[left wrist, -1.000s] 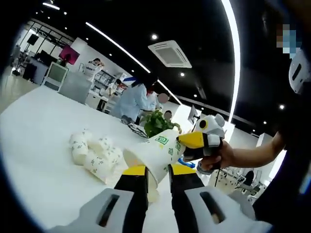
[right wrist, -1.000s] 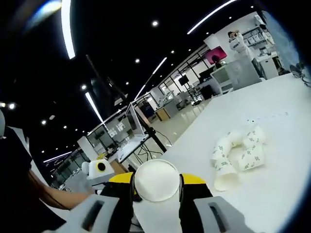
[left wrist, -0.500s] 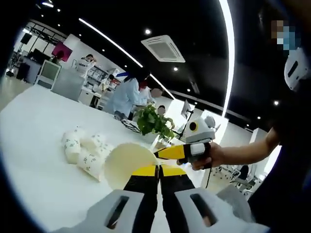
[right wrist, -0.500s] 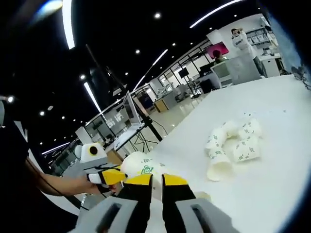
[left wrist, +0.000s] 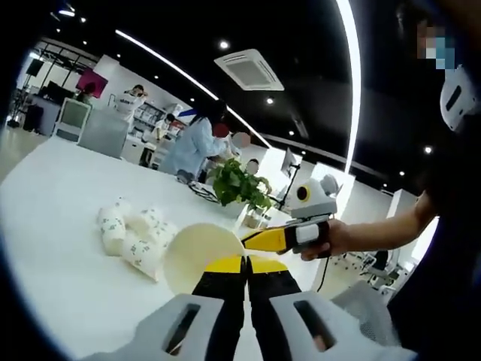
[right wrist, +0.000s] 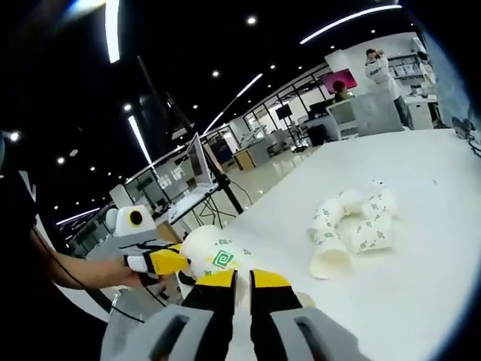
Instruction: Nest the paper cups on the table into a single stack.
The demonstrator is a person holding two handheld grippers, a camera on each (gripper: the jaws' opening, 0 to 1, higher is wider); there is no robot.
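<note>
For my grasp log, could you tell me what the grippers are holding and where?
Both hold one paper cup: the left gripper pinches its rim, the right gripper appears shut against its side wall.

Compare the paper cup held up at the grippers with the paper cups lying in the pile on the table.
The held white paper cup with a green logo is up off the white table, at the gripper jaws; the heap of white paper cups with green print lies tipped on the table, untouched. The held cup is single; the heap's cups touch. Both are white with green print.
</note>
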